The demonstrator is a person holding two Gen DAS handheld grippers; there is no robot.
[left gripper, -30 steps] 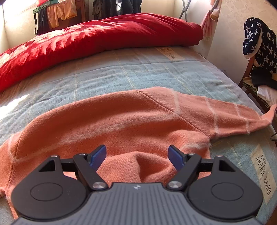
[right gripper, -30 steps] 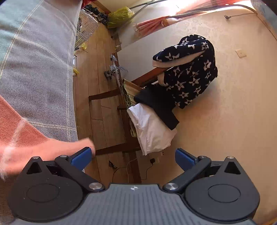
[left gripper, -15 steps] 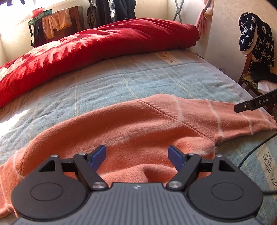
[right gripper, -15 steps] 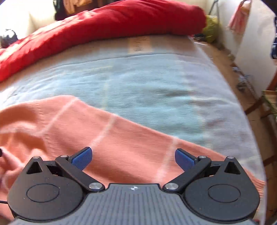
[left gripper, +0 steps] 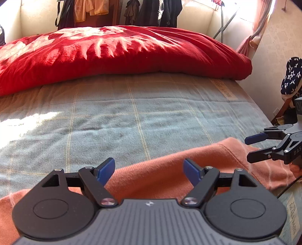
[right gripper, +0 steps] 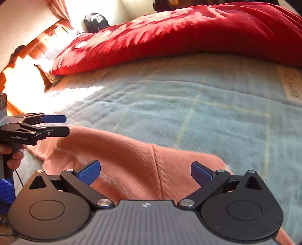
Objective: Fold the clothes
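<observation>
Bed (left gripper: 132, 116), blue-green checked blanket as the working surface. Salmon-orange sweater (left gripper: 162, 177) lies spread across the near part of it, pale thin stripes on the knit, a seam running up the cloth in the right wrist view (right gripper: 156, 165)

Left gripper (left gripper: 149, 169): jaws wide apart, nothing between the blue pads, held low over the sweater's upper edge. Cannot tell whether the pads touch the cloth. Seen from the right wrist camera it comes in from the left edge (right gripper: 56, 125), fingers one above the other and parted, tips just at the sweater's left end; a hand (right gripper: 13, 156) grips its handle below

Right gripper (right gripper: 145, 173): also open, empty, fingers spread over the sweater near the seam. From the left wrist camera it enters at the right edge (left gripper: 251, 148), turned on its side, hovering at the sweater's right portion where the cloth humps up

Red quilt (left gripper: 113, 56) bunched along the far side of the bed, sun-patterned. Dark and orange clothes (left gripper: 120, 11) hang behind it against the wall. Navy star-print garment (left gripper: 290, 79) on a chair at right, off the bed. Printed label (right gripper: 290, 84) sewn on the blanket near the quilt, well apart from the sweater. Strong sunlight patch on the blanket's left side
</observation>
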